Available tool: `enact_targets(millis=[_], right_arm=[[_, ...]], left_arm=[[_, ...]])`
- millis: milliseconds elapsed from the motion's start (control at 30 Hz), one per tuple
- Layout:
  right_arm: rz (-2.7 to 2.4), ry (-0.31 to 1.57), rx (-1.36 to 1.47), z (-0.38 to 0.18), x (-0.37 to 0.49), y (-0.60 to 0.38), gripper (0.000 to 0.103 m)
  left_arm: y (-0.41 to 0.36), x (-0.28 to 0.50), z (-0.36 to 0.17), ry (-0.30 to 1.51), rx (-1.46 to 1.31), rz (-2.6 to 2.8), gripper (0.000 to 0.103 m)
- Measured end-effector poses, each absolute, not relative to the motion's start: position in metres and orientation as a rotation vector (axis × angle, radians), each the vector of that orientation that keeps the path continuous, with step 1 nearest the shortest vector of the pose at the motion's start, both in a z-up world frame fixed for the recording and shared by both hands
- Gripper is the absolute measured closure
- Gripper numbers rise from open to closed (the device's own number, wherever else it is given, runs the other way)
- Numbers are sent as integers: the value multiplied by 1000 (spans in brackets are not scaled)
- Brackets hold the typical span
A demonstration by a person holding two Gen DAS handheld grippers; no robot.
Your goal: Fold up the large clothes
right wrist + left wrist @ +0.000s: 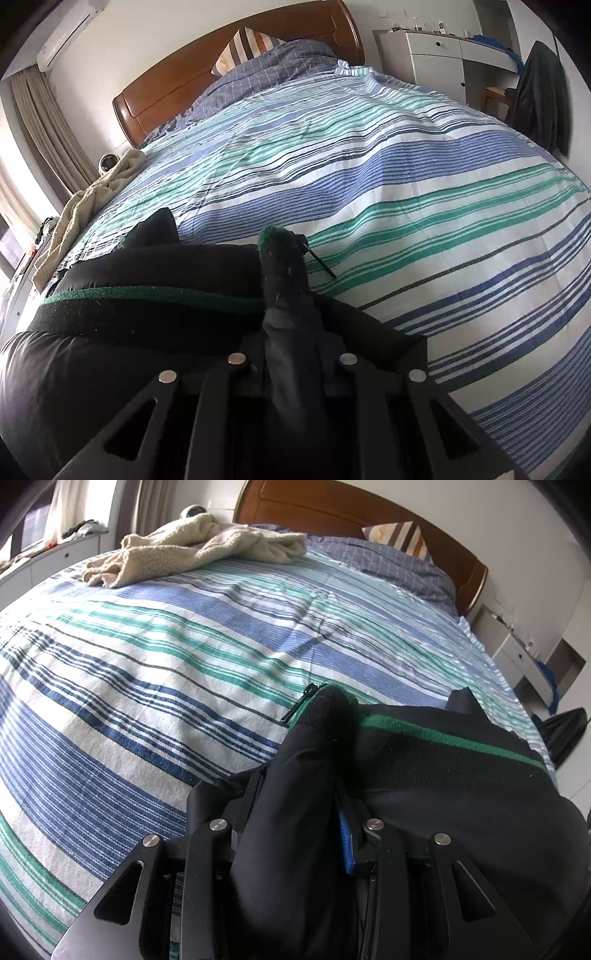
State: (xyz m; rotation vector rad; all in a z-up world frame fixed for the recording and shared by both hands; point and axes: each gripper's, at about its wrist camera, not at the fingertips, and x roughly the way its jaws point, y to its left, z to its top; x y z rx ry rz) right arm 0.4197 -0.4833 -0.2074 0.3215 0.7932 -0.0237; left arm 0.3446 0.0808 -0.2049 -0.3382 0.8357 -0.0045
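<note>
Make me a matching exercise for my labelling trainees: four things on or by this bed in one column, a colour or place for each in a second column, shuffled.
Things:
1. jacket
2. blanket
3. pillow
4. headboard

Descriptions:
A. cream and fluffy, crumpled at the far side of the bed
B. brown wood, behind the bedding
C. black with a green stripe, nearest the cameras
D. brown, white and orange stripes, propped at the head of the bed

Pairs: 1-C, 2-A, 3-D, 4-B
</note>
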Motion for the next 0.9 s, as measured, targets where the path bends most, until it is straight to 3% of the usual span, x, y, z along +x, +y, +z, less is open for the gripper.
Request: enact_targets(millis=[900], right_arm=[[62,752,502,-217,415,-507,88]], left_arm=[[83,346,-208,835,-347,-10,66]])
